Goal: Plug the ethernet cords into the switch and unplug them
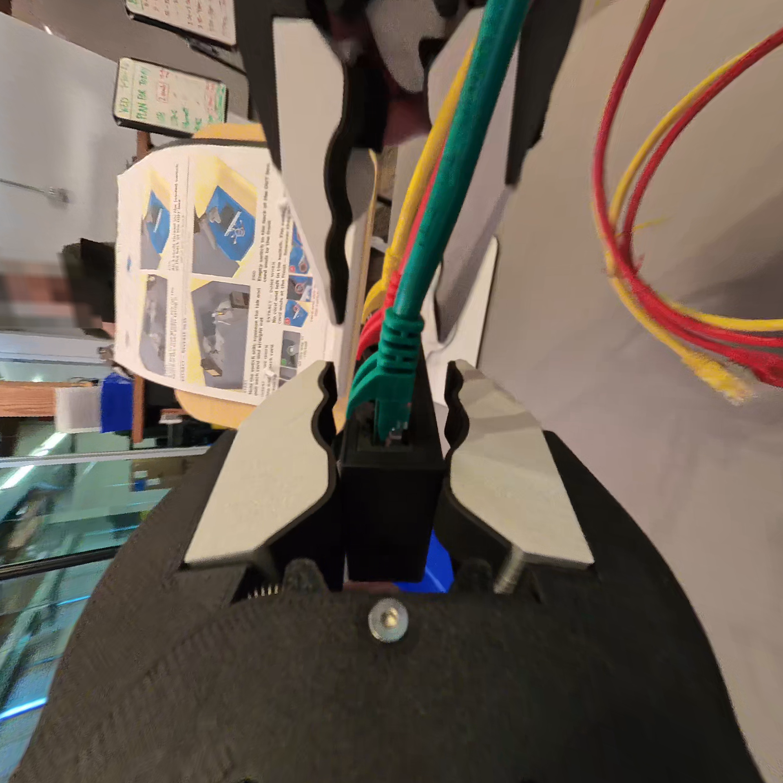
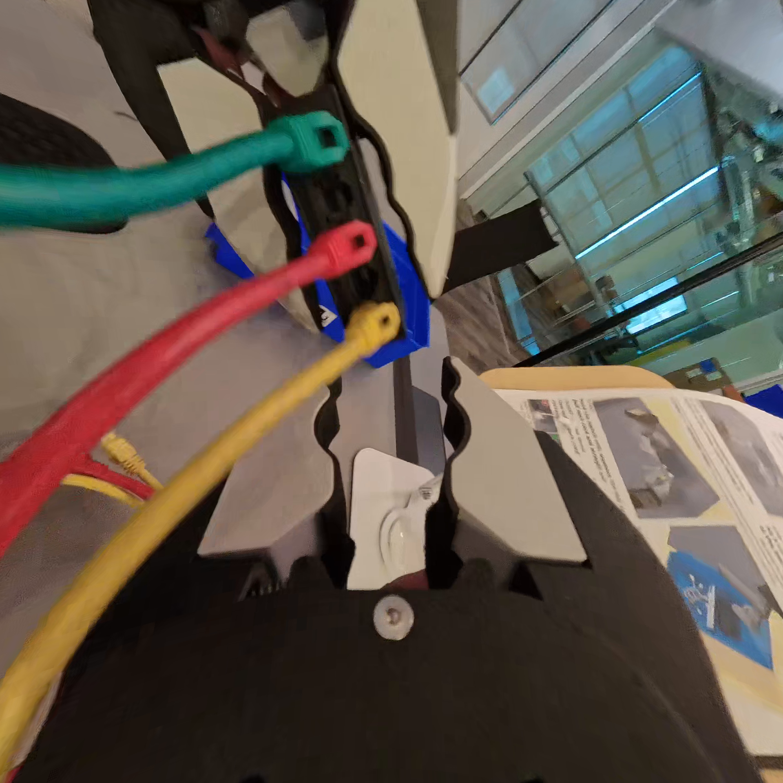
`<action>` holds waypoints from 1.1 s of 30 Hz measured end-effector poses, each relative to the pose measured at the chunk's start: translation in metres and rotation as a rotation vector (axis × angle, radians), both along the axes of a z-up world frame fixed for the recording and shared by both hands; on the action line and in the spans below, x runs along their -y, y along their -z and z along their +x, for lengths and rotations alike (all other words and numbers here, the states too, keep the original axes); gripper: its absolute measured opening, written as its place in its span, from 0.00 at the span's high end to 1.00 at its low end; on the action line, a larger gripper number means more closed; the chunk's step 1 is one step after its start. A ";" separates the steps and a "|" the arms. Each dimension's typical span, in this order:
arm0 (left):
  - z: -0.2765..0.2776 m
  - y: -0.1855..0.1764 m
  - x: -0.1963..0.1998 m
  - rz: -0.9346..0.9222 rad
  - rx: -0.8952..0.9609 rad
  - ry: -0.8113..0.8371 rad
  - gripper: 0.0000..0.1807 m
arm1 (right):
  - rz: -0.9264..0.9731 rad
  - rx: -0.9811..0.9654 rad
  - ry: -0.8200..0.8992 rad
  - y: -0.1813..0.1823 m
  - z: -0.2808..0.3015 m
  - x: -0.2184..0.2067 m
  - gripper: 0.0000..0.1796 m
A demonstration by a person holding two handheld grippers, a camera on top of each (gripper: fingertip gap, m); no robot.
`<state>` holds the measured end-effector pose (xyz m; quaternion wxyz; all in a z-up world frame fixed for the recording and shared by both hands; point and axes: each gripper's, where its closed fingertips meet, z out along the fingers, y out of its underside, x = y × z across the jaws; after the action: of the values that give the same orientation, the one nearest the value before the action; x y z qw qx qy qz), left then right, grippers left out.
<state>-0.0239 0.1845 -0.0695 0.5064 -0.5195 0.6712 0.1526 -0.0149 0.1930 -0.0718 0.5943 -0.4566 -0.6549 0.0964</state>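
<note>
My left gripper [image 1: 390, 368] is shut on the black switch [image 1: 390, 508], which sits on a blue mount [image 1: 436, 567]. A green cord's plug [image 1: 398, 351] sits in the nearest port, with a red plug [image 1: 373, 326] and a yellow plug [image 1: 377, 292] behind it. In the right wrist view the switch [image 2: 339, 203] holds the green plug [image 2: 317, 140], red plug [image 2: 343, 245] and yellow plug [image 2: 373, 322] in a row. My right gripper [image 2: 392, 373] is open just short of the yellow plug, and the yellow cord crosses its left finger. A white plastic piece [image 2: 381, 508] shows through its gap.
Loose yellow [image 1: 716, 377] and red [image 1: 762, 373] cord ends lie on the grey table at the right. A printed instruction sheet [image 1: 203, 271] on a tan board stands beside the switch; it also shows in the right wrist view [image 2: 678, 487]. A small whiteboard [image 1: 169, 97] and glass walls are behind. Less than 4 cm separates the two grippers' tips.
</note>
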 end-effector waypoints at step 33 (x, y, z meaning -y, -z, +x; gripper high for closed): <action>-0.007 -0.034 -0.034 0.196 -0.047 -0.235 0.73 | 0.184 -0.035 0.037 -0.050 0.002 0.024 0.76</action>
<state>-0.0310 0.2187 -0.0355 0.5175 -0.5389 0.5991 0.2877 -0.0131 0.1685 -0.0219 0.6467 -0.4105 -0.6420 0.0327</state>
